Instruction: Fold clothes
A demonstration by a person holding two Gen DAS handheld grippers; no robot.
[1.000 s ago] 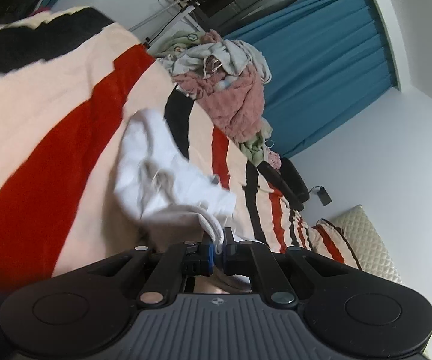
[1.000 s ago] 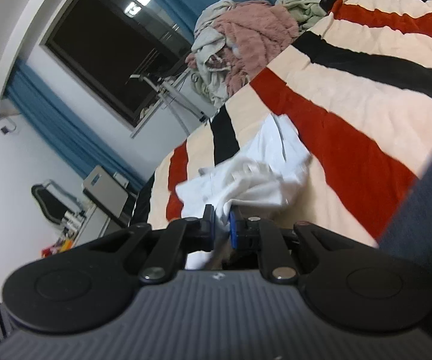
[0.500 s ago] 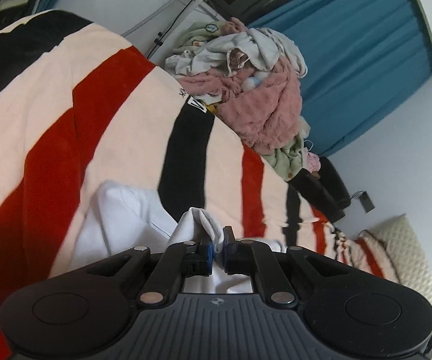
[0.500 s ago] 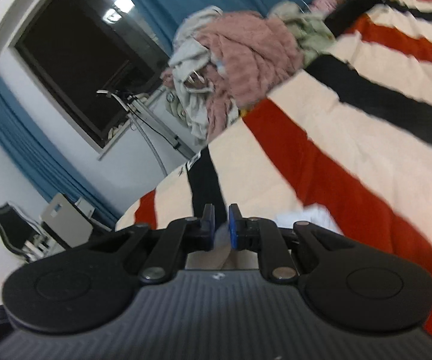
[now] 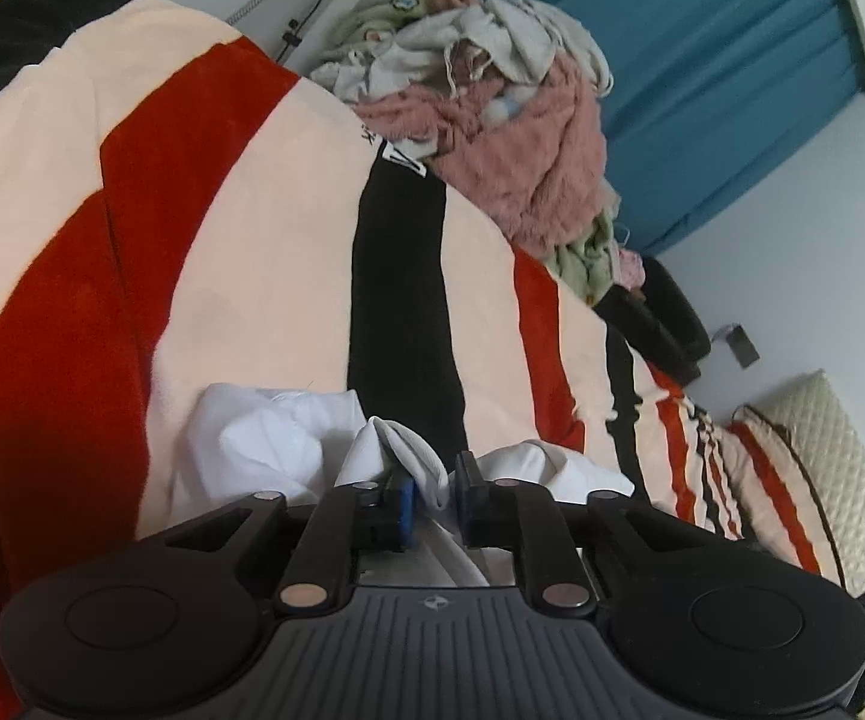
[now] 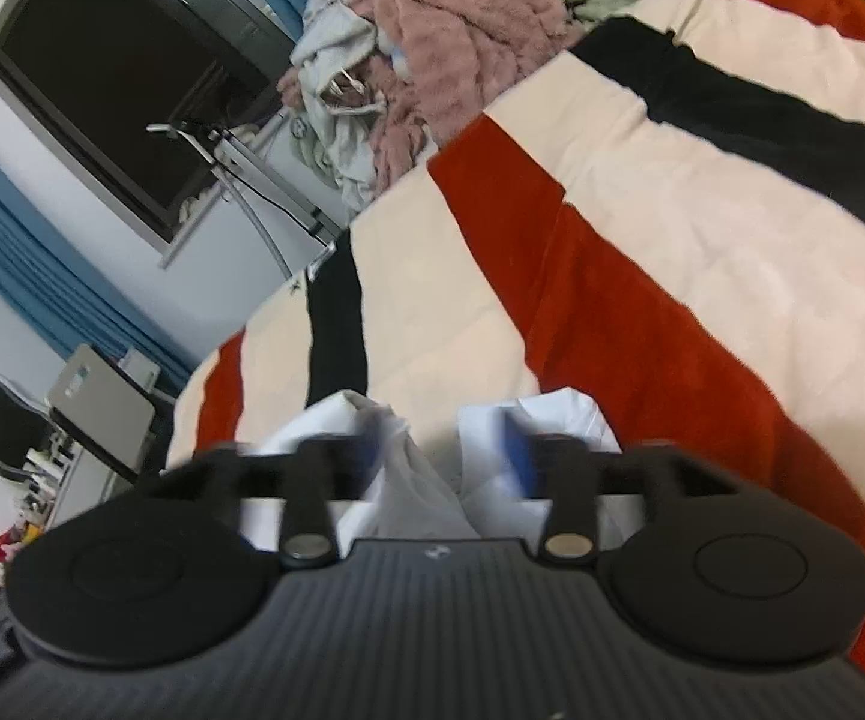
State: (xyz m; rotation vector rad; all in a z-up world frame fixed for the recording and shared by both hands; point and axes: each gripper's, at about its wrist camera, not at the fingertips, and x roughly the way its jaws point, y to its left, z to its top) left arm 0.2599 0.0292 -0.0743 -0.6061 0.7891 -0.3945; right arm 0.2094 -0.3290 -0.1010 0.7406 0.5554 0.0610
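Item: white garment (image 5: 264, 444), near edge of striped blanket (image 5: 288, 252). I am letting it go: left gripper (image 5: 435, 495) parting narrowly, right gripper (image 6: 444, 450) parting wide, cloth lying loose between both.

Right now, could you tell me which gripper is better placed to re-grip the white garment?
Probably left. The left gripper, jaws opening, stands narrowly around a fold of the white garment; the right gripper, also opening, gapes wide.
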